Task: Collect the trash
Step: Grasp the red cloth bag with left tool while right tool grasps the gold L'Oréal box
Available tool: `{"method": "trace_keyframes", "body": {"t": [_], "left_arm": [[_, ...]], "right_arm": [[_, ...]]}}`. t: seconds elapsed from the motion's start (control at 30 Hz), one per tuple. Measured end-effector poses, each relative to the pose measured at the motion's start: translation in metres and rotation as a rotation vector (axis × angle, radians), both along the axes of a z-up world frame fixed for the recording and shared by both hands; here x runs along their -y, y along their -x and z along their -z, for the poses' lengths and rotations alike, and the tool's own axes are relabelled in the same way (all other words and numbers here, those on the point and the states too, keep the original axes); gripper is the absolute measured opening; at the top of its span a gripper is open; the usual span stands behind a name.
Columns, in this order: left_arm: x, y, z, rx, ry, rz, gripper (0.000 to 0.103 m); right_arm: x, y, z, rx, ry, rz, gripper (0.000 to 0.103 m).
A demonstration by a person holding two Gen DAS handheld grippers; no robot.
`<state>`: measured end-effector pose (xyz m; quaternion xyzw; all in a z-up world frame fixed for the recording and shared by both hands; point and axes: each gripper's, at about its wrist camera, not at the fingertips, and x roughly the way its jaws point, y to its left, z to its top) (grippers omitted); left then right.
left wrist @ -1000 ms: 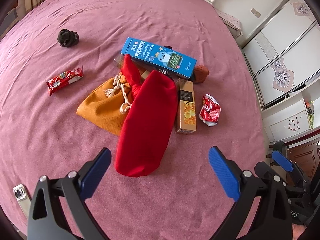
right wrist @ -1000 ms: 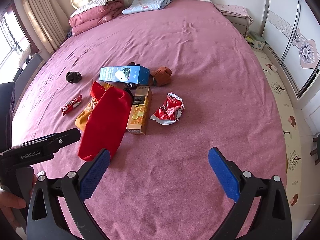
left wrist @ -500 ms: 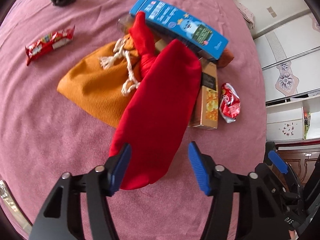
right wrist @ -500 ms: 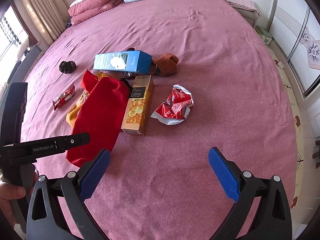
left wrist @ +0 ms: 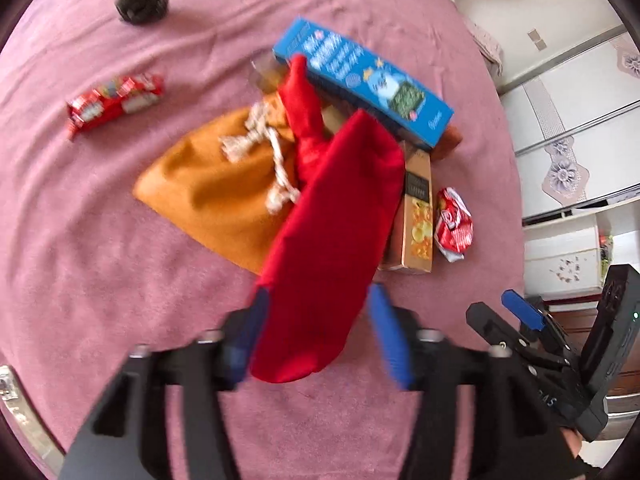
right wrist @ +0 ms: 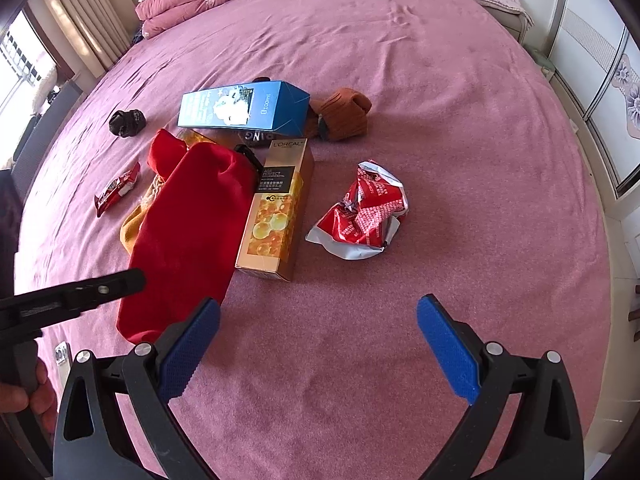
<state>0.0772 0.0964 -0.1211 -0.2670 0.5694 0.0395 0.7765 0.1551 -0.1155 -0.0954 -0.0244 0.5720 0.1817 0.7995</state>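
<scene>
A red cloth bag (left wrist: 328,232) lies on the pink bed over an orange drawstring bag (left wrist: 216,196). My left gripper (left wrist: 320,336) has its blue pads on either side of the red bag's near end, closing in on it; contact is blurred. A gold box (right wrist: 276,212), a blue box (right wrist: 244,110), a crumpled red wrapper (right wrist: 364,212) and a red snack packet (right wrist: 116,190) lie around. My right gripper (right wrist: 316,344) is open and empty, above bare bedcover in front of the gold box and wrapper.
A brown sock (right wrist: 344,114) lies behind the boxes and a black bundle (right wrist: 127,122) at the far left. A phone (right wrist: 62,356) lies at the bed's near left edge. Folded quilts (right wrist: 188,0) sit at the headboard. Wardrobes (right wrist: 616,60) stand to the right.
My left gripper has moved down and forward onto the red bag's near end and narrowed its jaws around it. My right gripper has moved closer to the gold box and wrapper, still open.
</scene>
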Motion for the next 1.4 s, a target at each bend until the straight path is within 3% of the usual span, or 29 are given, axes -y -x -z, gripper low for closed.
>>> {"method": "trace_keyframes", "body": {"t": [0.07, 0.17, 0.2, 0.23, 0.27, 0.37, 0.43, 0.5, 0.73, 0.87, 0.93, 1.0, 1.03, 1.07, 1.4], "left_arm": [[-0.003, 0.001, -0.002, -0.008, -0.035, 0.004, 0.068], [-0.014, -0.004, 0.015, -0.058, -0.023, 0.006, 0.067], [-0.017, -0.007, 0.023, -0.074, 0.007, 0.008, 0.062], [-0.017, -0.011, 0.029, -0.086, 0.033, 0.013, 0.047], [-0.016, -0.013, 0.034, -0.097, 0.047, 0.024, 0.04], [-0.007, -0.019, 0.048, -0.131, 0.078, 0.061, 0.029], [-0.004, -0.02, 0.052, -0.141, 0.093, 0.065, 0.013], [-0.006, -0.016, 0.051, -0.12, 0.108, 0.043, 0.004], [-0.005, -0.001, 0.018, 0.027, 0.09, 0.031, 0.002], [-0.008, 0.007, -0.001, 0.073, 0.076, 0.028, 0.002], [-0.011, 0.008, -0.01, 0.085, 0.09, 0.02, 0.002], [-0.01, 0.009, -0.015, 0.087, 0.082, 0.023, 0.002], [-0.012, 0.008, -0.017, 0.088, 0.08, 0.026, 0.002], [-0.01, 0.008, -0.018, 0.087, 0.078, 0.03, 0.002], [0.019, 0.019, -0.03, 0.081, 0.053, 0.062, 0.002]], "right_arm": [[-0.004, -0.001, 0.003, -0.007, -0.001, -0.006, 0.095], [-0.01, -0.002, 0.007, -0.012, -0.003, -0.015, 0.095], [-0.012, -0.002, 0.008, -0.012, -0.002, -0.018, 0.095], [-0.014, -0.003, 0.009, -0.012, -0.002, -0.019, 0.095], [-0.015, -0.003, 0.009, -0.014, -0.005, -0.021, 0.095], [-0.018, -0.006, 0.01, -0.015, -0.013, -0.024, 0.095], [-0.019, -0.008, 0.011, -0.013, -0.007, -0.029, 0.095], [-0.021, -0.011, 0.013, -0.01, -0.002, -0.032, 0.095], [-0.033, -0.032, 0.022, -0.01, 0.006, 0.001, 0.094], [-0.05, -0.045, 0.034, -0.028, 0.048, 0.016, 0.08], [-0.058, -0.049, 0.04, -0.047, 0.059, 0.005, 0.077], [-0.066, -0.052, 0.05, -0.075, 0.087, -0.015, 0.065], [-0.068, -0.052, 0.054, -0.091, 0.1, -0.023, 0.046], [-0.067, -0.052, 0.058, -0.116, 0.1, -0.025, 0.037], [-0.008, -0.011, 0.022, -0.157, -0.073, 0.027, 0.035]]}}
